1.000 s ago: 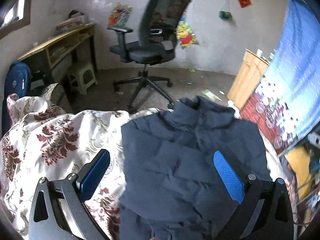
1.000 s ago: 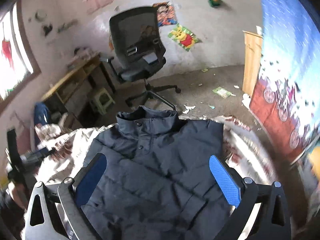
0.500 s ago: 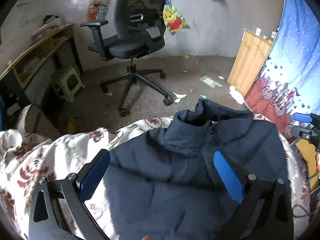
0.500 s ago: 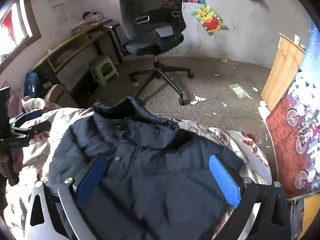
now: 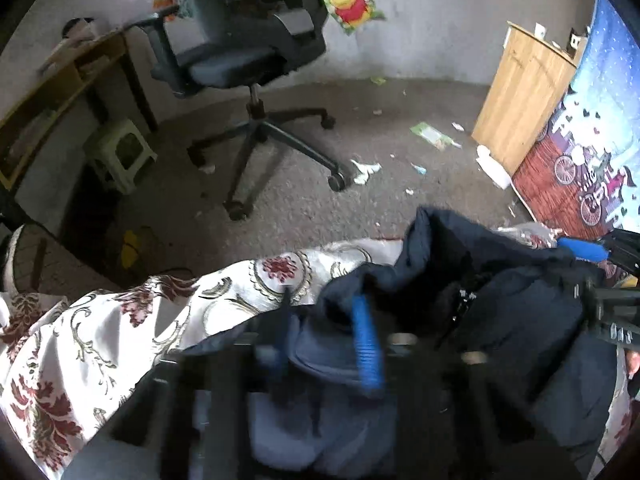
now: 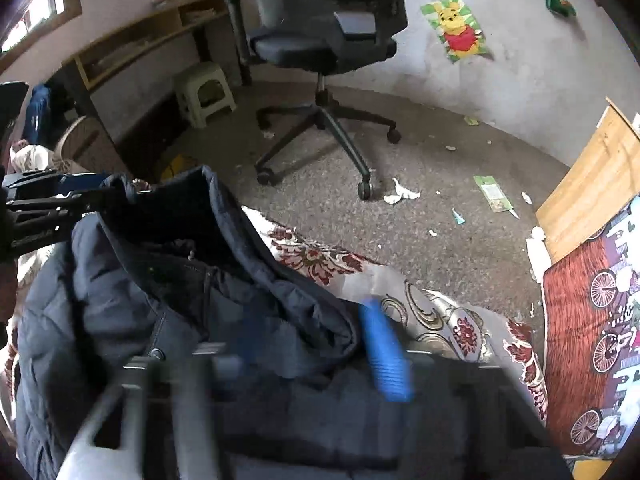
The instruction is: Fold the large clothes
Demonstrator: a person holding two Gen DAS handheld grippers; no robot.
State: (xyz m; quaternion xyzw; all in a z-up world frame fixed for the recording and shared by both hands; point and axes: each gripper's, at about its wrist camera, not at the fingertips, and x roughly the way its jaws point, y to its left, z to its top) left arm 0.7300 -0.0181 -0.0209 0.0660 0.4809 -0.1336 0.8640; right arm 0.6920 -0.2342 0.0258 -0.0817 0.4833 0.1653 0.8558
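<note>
A dark navy padded jacket [image 5: 500, 320] lies front up on a floral bedspread [image 5: 80, 340], its collar toward the bed's foot edge. My left gripper [image 5: 324, 344] is closed on the jacket's left shoulder fabric, its blue pads blurred. My right gripper [image 6: 316, 344] is closed on the jacket [image 6: 140, 300] at its right shoulder, fabric bunched between the pads. Each gripper shows at the edge of the other's view: the right [image 5: 600, 280] and the left [image 6: 40, 208].
A black office chair [image 5: 248, 52] stands on the littered carpet beyond the bed. A wooden desk [image 5: 52, 92] and green stool [image 5: 120, 152] are at left. A wooden cabinet [image 5: 520, 96] and a printed hanging cloth [image 5: 592, 152] are at right.
Both grippers dropped toward the jacket's shoulders and their jaws went from wide open to closed on the fabric. The collar area is now bunched and lifted.
</note>
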